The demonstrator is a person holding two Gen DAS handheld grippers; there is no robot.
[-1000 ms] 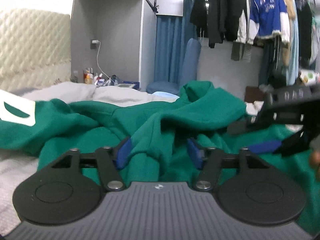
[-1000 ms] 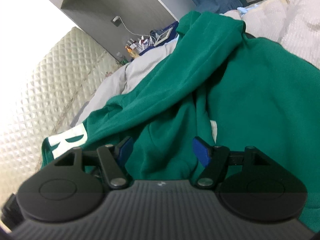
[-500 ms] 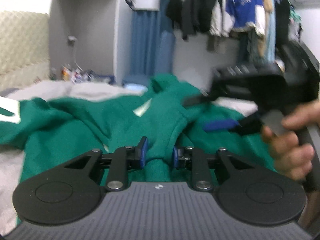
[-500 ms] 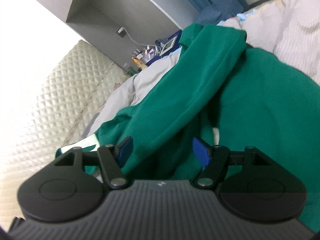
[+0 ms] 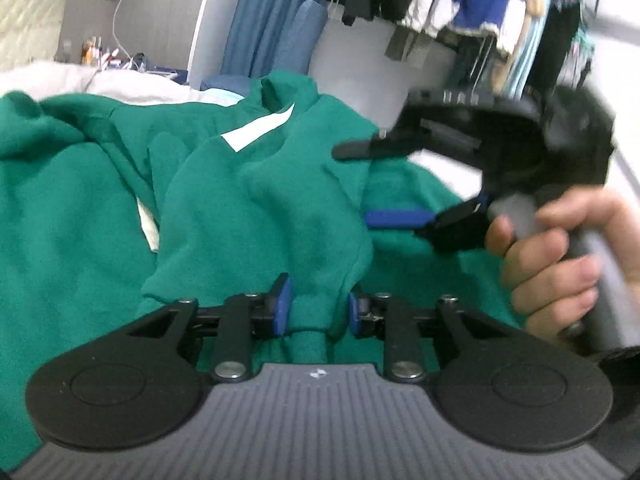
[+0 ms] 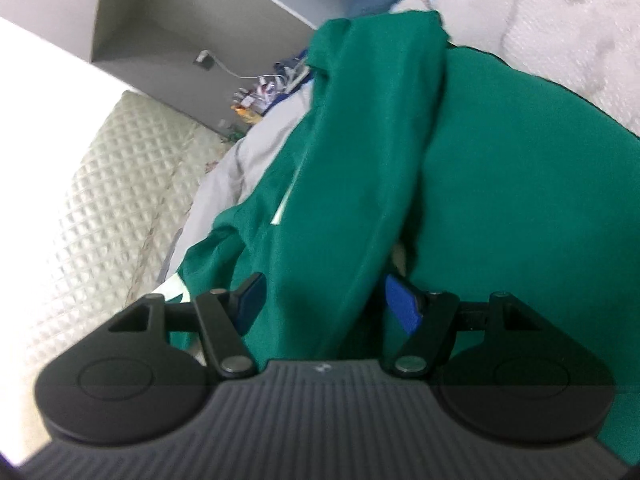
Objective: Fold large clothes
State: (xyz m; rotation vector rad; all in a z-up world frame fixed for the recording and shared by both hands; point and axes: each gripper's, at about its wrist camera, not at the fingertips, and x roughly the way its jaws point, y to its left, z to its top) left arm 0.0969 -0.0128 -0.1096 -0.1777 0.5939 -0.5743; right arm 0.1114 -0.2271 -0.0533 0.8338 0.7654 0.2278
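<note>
A large green sweatshirt (image 5: 100, 208) with white lettering lies crumpled on the bed. My left gripper (image 5: 316, 308) is shut on a ribbed cuff of the green sweatshirt and holds it lifted. My right gripper (image 6: 324, 304) is open, its blue pads either side of a raised green fold (image 6: 360, 168) without pinching it. In the left wrist view the right gripper (image 5: 384, 184) hangs open over the sweatshirt at the right, held by a hand (image 5: 560, 264).
A grey and white bed cover (image 6: 568, 28) lies under the garment. A quilted headboard (image 6: 100, 184) stands at the left. A clothes rack (image 5: 480, 12) with hanging garments and a blue curtain (image 5: 260, 28) are behind. A bedside shelf holds small items (image 5: 104, 56).
My left gripper closed on the green cuff and lifted it. My right gripper moved in closer over the sweatshirt, still open, with more of the green fold between its pads.
</note>
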